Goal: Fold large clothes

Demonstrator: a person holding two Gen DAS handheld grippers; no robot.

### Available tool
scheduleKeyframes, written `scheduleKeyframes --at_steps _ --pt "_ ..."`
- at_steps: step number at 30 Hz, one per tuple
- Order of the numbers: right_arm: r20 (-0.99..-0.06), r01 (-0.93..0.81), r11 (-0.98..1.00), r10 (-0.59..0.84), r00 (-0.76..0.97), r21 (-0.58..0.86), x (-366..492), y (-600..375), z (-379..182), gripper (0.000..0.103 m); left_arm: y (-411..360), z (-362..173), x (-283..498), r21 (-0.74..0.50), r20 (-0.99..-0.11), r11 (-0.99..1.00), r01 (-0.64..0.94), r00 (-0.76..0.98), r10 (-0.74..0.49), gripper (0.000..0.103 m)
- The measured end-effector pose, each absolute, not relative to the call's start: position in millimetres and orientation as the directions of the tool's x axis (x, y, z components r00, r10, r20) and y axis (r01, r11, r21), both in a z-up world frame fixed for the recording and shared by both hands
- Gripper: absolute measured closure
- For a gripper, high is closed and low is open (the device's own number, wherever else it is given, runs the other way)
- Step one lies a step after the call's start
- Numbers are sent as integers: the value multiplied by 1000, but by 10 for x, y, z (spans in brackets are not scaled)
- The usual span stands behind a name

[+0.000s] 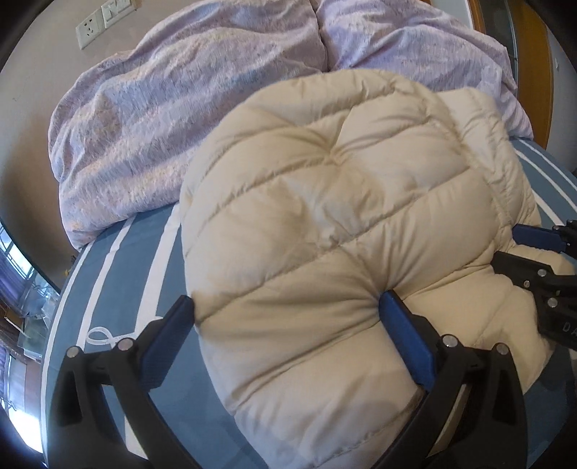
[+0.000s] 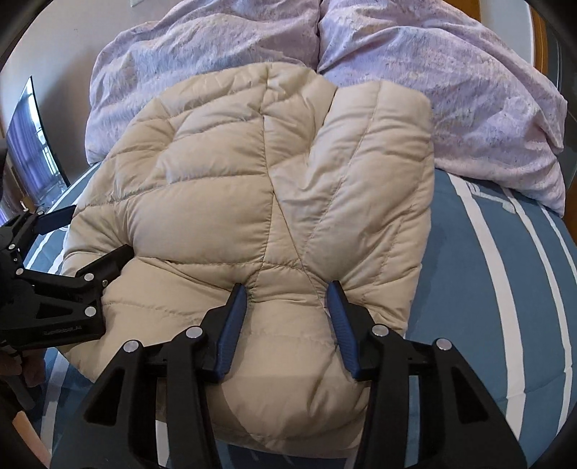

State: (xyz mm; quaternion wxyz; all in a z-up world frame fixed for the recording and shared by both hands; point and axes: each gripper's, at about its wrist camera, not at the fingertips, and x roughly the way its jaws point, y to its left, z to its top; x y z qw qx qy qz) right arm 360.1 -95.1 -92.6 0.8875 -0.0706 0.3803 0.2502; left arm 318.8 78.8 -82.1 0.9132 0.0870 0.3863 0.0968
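A cream quilted puffer jacket (image 1: 324,216) lies folded in a thick bundle on the blue striped bed; it also shows in the right wrist view (image 2: 274,187). My left gripper (image 1: 288,310) stands wide open, its blue-padded fingers (image 1: 404,332) pressed into the jacket's near left edge, padding bulging between them. My right gripper (image 2: 288,299) is partly closed around a bulge of the jacket's near edge, with both pads (image 2: 234,317) sunk into the fabric. Each gripper shows in the other's view, the right (image 1: 533,259) and the left (image 2: 75,249), both at the jacket's near edge.
A crumpled lilac duvet (image 1: 173,119) is heaped at the head of the bed behind the jacket, also in the right wrist view (image 2: 450,90). The blue sheet with white stripes (image 2: 505,288) shows at both sides. A wall with sockets (image 1: 90,29) is at the left.
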Motion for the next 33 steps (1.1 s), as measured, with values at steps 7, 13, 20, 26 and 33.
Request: scheduleKeyframes --at_steps 7,13,20,26,33 --pt "-704 -484 870 399 588 89 3618 -971 -974 55 881 -949 3250 165 -719 978 -127 663 208 2" --pt "-692 -477 872 413 592 111 3564 -1030 -863 49 1027 -865 3199 14 -746 986 -163 655 119 2" --pt "-650 -435 896 383 656 89 3147 -1195 -608 5 1049 -587 2711 -15 -696 984 -180 708 119 2" --pt "-677 -375 924 324 661 77 2862 -1295 -502 1 1057 -389 2214 -34 -670 976 -217 730 139 2" --pt "-659 -382 918 352 665 105 2411 -1367 -416 1 974 -254 1648 -40 -653 968 -249 739 163 2"
